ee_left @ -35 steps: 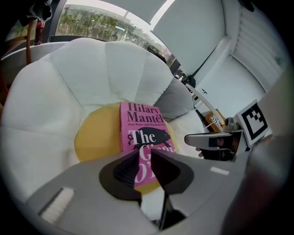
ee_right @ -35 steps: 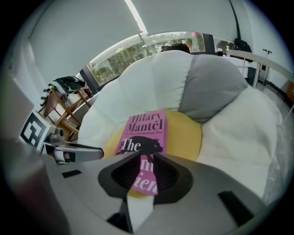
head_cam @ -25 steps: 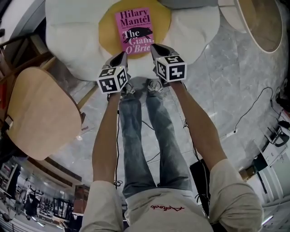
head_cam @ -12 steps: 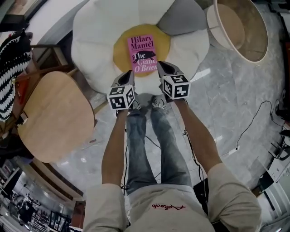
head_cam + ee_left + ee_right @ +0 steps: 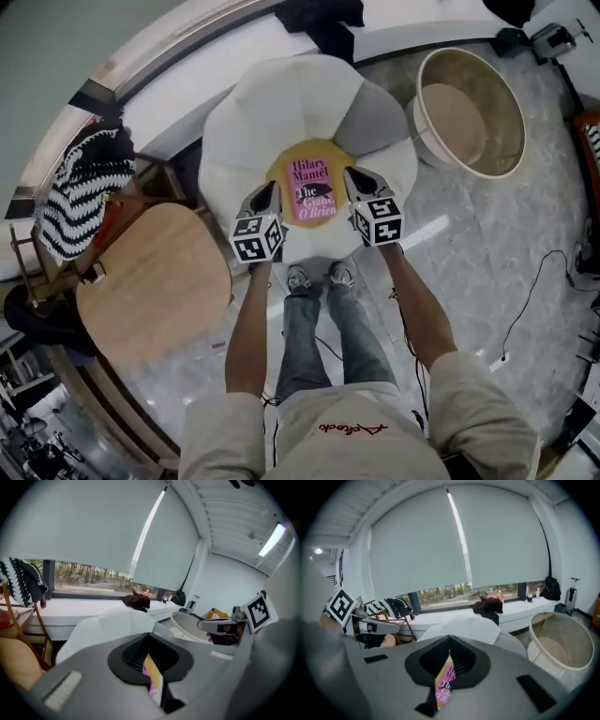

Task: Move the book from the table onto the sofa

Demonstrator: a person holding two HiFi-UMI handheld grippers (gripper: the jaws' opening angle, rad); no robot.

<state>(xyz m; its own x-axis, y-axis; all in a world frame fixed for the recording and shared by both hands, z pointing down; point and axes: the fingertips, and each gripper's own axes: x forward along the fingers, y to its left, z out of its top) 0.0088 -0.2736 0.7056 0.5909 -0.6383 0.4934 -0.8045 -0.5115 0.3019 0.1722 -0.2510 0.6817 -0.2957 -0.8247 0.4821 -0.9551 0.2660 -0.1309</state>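
- The book (image 5: 311, 190), pink-covered, lies flat and face up on the yellow centre cushion (image 5: 281, 178) of the sofa (image 5: 281, 103), which is white and flower-shaped with one grey petal.
- The left gripper (image 5: 267, 190) is held in the air at the book's left edge in the head view. Its fingers (image 5: 93, 667) are closed together and grip nothing.
- In the left gripper view, a sliver of the book (image 5: 152, 679) shows through the dark slot behind the left gripper's (image 5: 149, 634) meeting tips. It lies beyond them, not between them.
- The right gripper (image 5: 354, 175) is held at the book's right edge. Its fingers (image 5: 501, 667) are likewise pressed shut and empty.
- The right gripper view shows the cover's lettering (image 5: 445, 686) through the same kind of slot behind the right gripper's (image 5: 450, 638) tips.
- The round wooden worktop (image 5: 155, 281) stands to the sofa's left, near it, with nothing visible on top.
- A black-and-white striped cloth (image 5: 80, 197) hangs just beyond the worktop.
- A large beige tub (image 5: 469, 112) sits on the marble floor (image 5: 487, 244) to the sofa's right.
- The person's shoes (image 5: 314, 277) stand at the sofa's near edge.
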